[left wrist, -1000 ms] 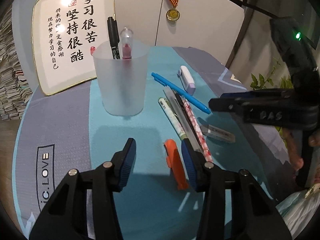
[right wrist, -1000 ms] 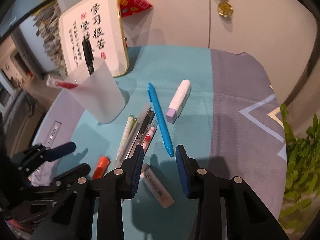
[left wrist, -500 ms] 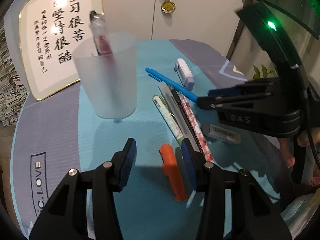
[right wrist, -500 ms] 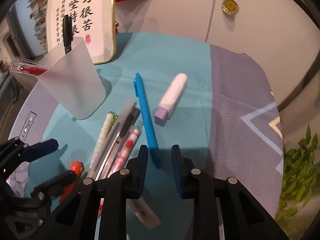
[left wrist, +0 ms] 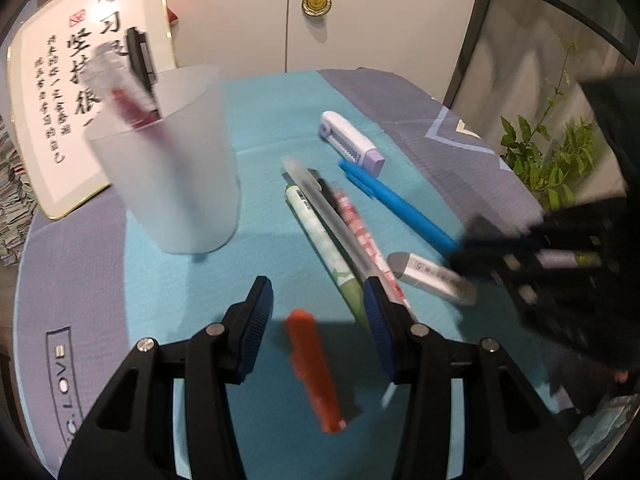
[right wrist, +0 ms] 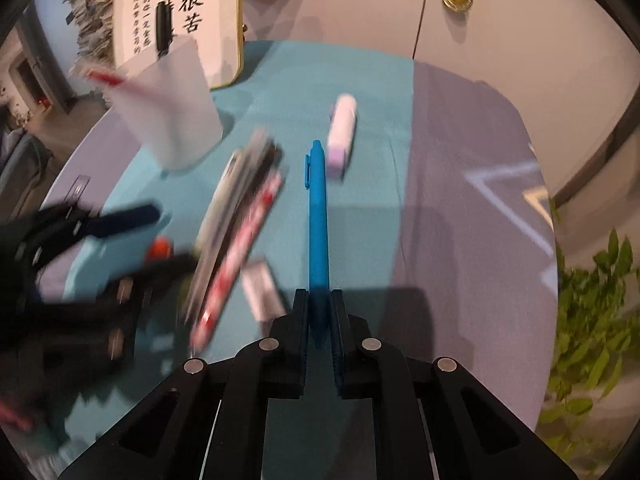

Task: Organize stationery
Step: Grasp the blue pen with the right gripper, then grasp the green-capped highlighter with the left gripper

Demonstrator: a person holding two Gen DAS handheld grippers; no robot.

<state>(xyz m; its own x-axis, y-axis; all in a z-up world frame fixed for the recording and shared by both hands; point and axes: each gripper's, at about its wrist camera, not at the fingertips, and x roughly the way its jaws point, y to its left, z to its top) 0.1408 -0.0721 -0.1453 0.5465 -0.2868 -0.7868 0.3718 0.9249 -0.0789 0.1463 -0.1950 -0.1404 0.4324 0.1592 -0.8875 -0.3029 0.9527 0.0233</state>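
the right hand-held gripper (right wrist: pixel 319 320) has its two fingers pressed in on the tip end of the blue pen (right wrist: pixel 318 216), which runs straight away from it across the teal cloth of the desk (right wrist: pixel 360 80) toward the far edge. just beyond the pen's clip end lies the white and lilac eraser (right wrist: pixel 342 130), near it but apart. to the pen's left sits a bundle of pens (right wrist: pixel 240 220) side by side, blurred here, and a small grey eraser (right wrist: pixel 262 290) lies close beside the gripper's left finger.

the left hand-held gripper (left wrist: pixel 318 312) hovers wide apart with nothing between its fingers; the orange marker (left wrist: pixel 314 368) lies on the cloth just below the gap. its right finger (left wrist: pixel 378 332) sits next to the green-ended pen (left wrist: pixel 324 240) of the bundle; whether they touch i cannot tell.

toward the far left corner stands the frosted cup (left wrist: pixel 172 176), upright, with a black marker (left wrist: pixel 140 58) and a red-filled clear pen (left wrist: pixel 120 92) leaning in it. behind it a framed calligraphy board (left wrist: pixel 52 92) leans against the wall, and a medal (left wrist: pixel 317 0) hangs on the white cabinet.
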